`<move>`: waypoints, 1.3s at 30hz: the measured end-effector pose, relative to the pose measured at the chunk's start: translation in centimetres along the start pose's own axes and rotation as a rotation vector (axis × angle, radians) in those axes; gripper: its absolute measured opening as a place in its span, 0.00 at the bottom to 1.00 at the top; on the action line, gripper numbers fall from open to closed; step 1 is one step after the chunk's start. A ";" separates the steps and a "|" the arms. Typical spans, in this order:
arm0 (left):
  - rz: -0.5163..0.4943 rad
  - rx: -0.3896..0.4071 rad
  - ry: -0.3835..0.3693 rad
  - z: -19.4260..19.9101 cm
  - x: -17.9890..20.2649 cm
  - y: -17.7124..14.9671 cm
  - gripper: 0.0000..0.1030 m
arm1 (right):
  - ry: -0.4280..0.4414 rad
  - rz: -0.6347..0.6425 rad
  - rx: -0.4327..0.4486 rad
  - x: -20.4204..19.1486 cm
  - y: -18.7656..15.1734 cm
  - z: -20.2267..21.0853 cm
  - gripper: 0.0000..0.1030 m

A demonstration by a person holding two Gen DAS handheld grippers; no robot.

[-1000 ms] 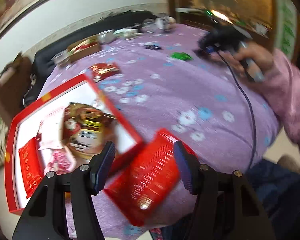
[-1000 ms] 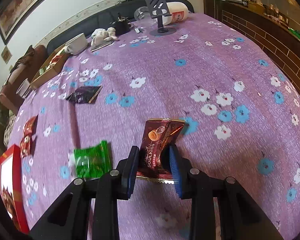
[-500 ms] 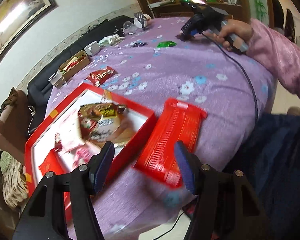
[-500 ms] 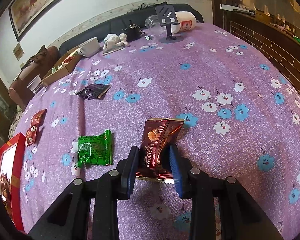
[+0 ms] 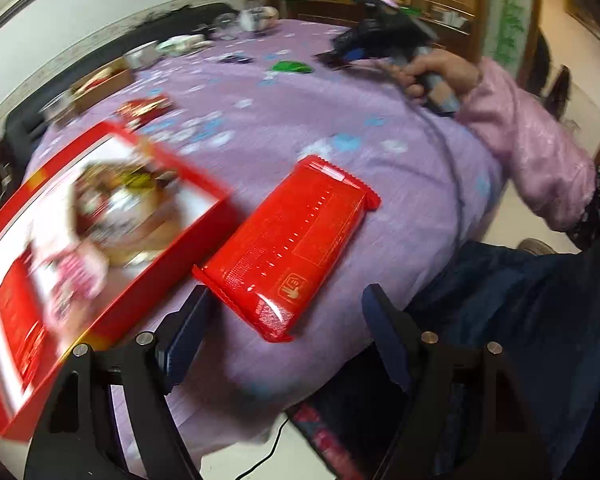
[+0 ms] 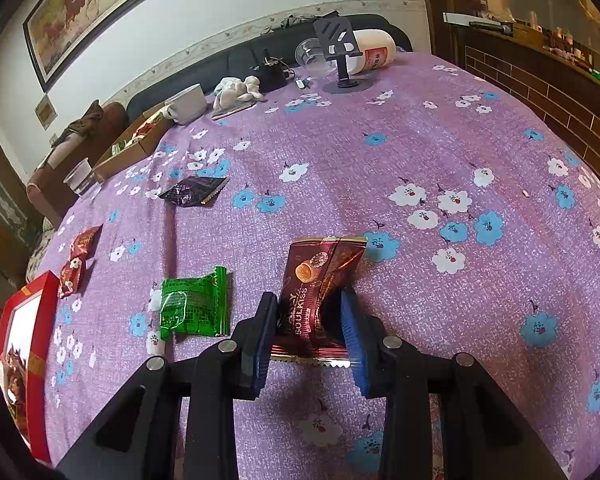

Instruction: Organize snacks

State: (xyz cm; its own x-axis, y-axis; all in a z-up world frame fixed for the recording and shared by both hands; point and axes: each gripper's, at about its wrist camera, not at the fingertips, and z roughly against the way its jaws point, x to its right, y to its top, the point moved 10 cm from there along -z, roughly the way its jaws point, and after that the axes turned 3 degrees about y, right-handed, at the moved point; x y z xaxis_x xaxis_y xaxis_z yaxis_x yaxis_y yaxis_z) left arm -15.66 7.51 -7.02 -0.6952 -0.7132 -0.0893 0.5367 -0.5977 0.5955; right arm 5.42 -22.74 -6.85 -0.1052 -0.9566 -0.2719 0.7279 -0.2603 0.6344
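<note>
A purple floral cloth (image 6: 380,160) covers the table. My right gripper (image 6: 310,332) pinches the brown packet (image 6: 320,292), lifted since a second ago, ready for the box (image 5: 204,184). My left gripper (image 5: 284,340) gapes wide, swung nearer the red pack (image 5: 288,248) at 12 o'clock. Only the right view shows the green packet (image 6: 194,306) at 9 o'clock.

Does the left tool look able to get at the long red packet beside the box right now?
Probably yes. The left tool is open and holds nothing, and the long red packet lies flat just ahead of it, uncovered, with the red box close alongside.
</note>
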 end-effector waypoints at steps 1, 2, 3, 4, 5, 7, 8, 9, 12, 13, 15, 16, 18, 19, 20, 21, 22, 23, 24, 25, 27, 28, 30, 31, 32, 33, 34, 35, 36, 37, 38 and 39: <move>-0.023 0.004 -0.014 -0.4 1.1 0.7 0.74 | 0.004 -0.004 0.001 0.0 0.0 0.0 0.35; -0.035 0.008 -0.028 -1.0 2.1 1.5 0.74 | 0.008 -0.007 0.002 0.1 0.1 0.0 0.35; -0.032 0.012 -0.030 -1.6 2.9 2.6 0.74 | 0.010 -0.008 0.003 0.1 0.1 0.0 0.35; -0.015 0.011 -0.034 -2.1 3.4 3.4 0.74 | 0.010 -0.008 0.004 0.1 0.1 0.0 0.35; 0.016 0.004 -0.047 -2.8 3.9 4.4 0.75 | 0.014 -0.011 0.005 0.1 0.1 0.0 0.35; 0.084 -0.002 -0.064 -4.2 4.4 6.3 0.75 | 0.025 -0.019 0.007 0.1 0.1 0.1 0.35; 0.101 -0.006 -0.061 -4.8 4.5 7.1 0.75 | 0.034 -0.026 0.008 0.2 0.1 0.1 0.35; 0.101 -0.014 -0.043 -5.4 4.5 8.1 0.75 | 0.041 -0.032 0.009 0.2 0.2 0.1 0.35; 0.046 -0.019 0.024 -5.8 3.5 9.4 0.75 | 0.056 -0.043 0.012 0.3 0.2 0.1 0.35; 0.033 -0.025 0.049 -5.8 3.0 9.5 0.75 | 0.060 -0.046 0.012 0.3 0.2 0.1 0.35; 0.000 -0.032 0.089 -5.5 2.2 10.0 0.75 | 0.069 -0.050 0.013 0.4 0.2 0.1 0.36; -0.018 -0.031 0.097 -5.4 2.1 10.2 0.75 | 0.072 -0.051 0.013 0.3 0.3 0.1 0.36; -0.084 -0.040 0.121 -5.3 2.2 10.7 0.75 | 0.072 -0.051 0.013 0.3 0.3 0.1 0.36; -0.114 -0.050 0.132 -5.5 2.4 10.8 0.75 | 0.071 -0.050 0.013 0.3 0.3 0.1 0.36; -0.157 -0.071 0.141 -6.0 2.5 10.9 0.78 | 0.070 -0.048 0.012 0.2 0.3 0.1 0.36; -0.190 -0.092 0.138 -6.5 2.6 10.9 0.80 | 0.069 -0.047 0.012 0.2 0.3 0.0 0.36; -0.222 -0.113 0.127 -7.1 2.9 10.8 0.80 | 0.068 -0.047 0.012 0.3 0.3 0.1 0.36; -0.240 -0.133 0.104 -7.5 3.1 10.7 0.80 | 0.070 -0.048 0.013 0.2 0.3 0.0 0.36; -0.261 -0.160 0.089 -7.9 3.4 10.5 0.80 | 0.070 -0.048 0.013 0.2 0.3 0.0 0.36; -0.287 -0.180 0.086 -8.4 3.6 10.4 0.81 | 0.071 -0.049 0.013 0.2 0.3 0.0 0.37; -0.339 -0.170 0.077 -8.5 4.1 10.8 0.80 | 0.071 -0.048 0.013 0.2 0.3 0.0 0.37; -0.342 -0.173 0.068 -8.6 4.2 11.0 0.80 | 0.070 -0.048 0.013 0.2 0.3 0.0 0.37; -0.321 -0.184 0.033 -9.0 4.2 11.2 0.80 | 0.073 -0.048 0.012 0.2 0.3 0.0 0.37; -0.312 -0.184 0.020 -9.1 4.3 11.2 0.80 | 0.074 -0.048 0.012 0.2 0.3 0.0 0.37; -0.305 -0.185 0.011 -9.1 4.4 11.2 0.80 | 0.075 -0.047 0.012 0.2 0.3 0.0 0.38; -0.294 -0.184 0.002 -9.1 4.4 11.2 0.80 | 0.076 -0.046 0.012 0.1 0.3 0.0 0.38; -0.283 -0.185 -0.012 -9.1 4.6 11.2 0.75 | 0.078 -0.045 0.012 0.1 0.3 0.0 0.41; -0.272 -0.185 -0.028 -9.0 4.8 11.1 0.65 | 0.083 -0.040 0.012 -0.1 0.3 0.0 0.44; -0.254 -0.182 -0.051 -8.8 5.0 11.0 0.62 | 0.086 -0.033 0.011 -0.2 0.3 -0.1 0.47; -0.246 -0.180 -0.058 -8.7 5.2 10.9 0.56 | 0.088 -0.025 0.009 -0.5 0.3 -0.1 0.52; -0.237 -0.176 -0.069 -8.5 5.4 10.8 0.49 | 0.089 -0.013 0.007 -0.7 0.4 -0.2 0.56; -0.217 -0.170 -0.083 -8.3 5.6 10.7 0.46 | 0.084 0.003 0.004 -1.0 0.3 -0.3 0.58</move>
State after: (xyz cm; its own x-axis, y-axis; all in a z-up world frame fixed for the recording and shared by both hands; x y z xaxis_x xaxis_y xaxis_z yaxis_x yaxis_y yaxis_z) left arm -9.83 -5.88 -7.80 -0.8358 -0.5334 -0.1303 0.4384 -0.7911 0.4266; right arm 5.96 -21.82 -6.57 -0.0457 -0.9428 -0.3301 0.7251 -0.2586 0.6382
